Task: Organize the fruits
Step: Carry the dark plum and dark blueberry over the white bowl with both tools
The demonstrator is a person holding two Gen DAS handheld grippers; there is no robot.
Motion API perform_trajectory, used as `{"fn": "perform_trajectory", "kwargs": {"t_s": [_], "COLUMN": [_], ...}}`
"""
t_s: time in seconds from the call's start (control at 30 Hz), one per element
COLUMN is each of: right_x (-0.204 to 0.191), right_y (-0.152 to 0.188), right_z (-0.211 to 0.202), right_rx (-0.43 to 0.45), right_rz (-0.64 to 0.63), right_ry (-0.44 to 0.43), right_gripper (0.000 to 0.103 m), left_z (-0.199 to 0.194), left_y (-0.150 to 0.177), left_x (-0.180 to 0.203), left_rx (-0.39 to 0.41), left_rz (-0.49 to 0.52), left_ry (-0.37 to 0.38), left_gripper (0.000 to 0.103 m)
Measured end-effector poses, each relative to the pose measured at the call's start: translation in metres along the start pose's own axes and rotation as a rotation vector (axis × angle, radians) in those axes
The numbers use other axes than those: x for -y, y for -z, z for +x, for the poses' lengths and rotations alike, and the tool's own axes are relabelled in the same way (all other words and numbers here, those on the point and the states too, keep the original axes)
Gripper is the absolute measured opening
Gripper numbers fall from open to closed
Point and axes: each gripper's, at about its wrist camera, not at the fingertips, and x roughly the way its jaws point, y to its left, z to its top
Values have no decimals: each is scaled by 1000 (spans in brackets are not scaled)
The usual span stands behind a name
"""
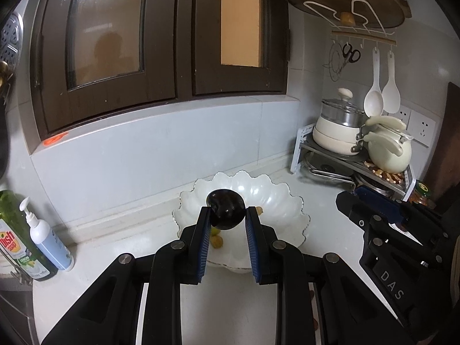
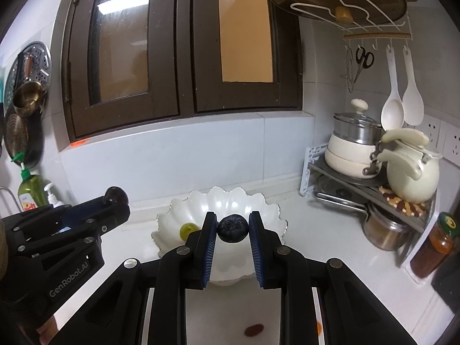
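Black linkages and blue-padded fingers fill the lower part of both wrist views. Between the fingers of the left gripper sits a dark, glossy plum, clamped at its sides and held just above the white scalloped bowl. The right gripper is likewise closed on a blueberry, pinched between its pads over the same bowl. Inside the bowl lies a green grape, toward its left side, and in the left wrist view a few small yellowish fruits show beneath the left finger. The bowl rests on the white bench, close to its back edge below the dark-framed window. At the bench's left edge stand a green dish soap bottle and a white pump bottle; in the back right corner a rack carries cream pots and a cream kettle. On the near bench lies a small reddish piece.
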Motion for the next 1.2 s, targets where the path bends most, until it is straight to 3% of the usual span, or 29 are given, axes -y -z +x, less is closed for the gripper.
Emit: {"fn": "perform_trajectory", "kwargs": {"t_s": [0.67, 1.2], "right_x": [4, 22], "right_y": [-22, -19], "right_z": [55, 148], "right_rx": [-35, -257], "right_rz": [-48, -47], "right_ry": [-1, -41], "right_gripper": [24, 24], "left_z": [53, 131], "left_y": [-20, -18], "left_x": [-9, -8], "left_rx": [-55, -209], "left_rz": [-12, -22], "left_ry": [-37, -30], "left_gripper": [25, 25]}}
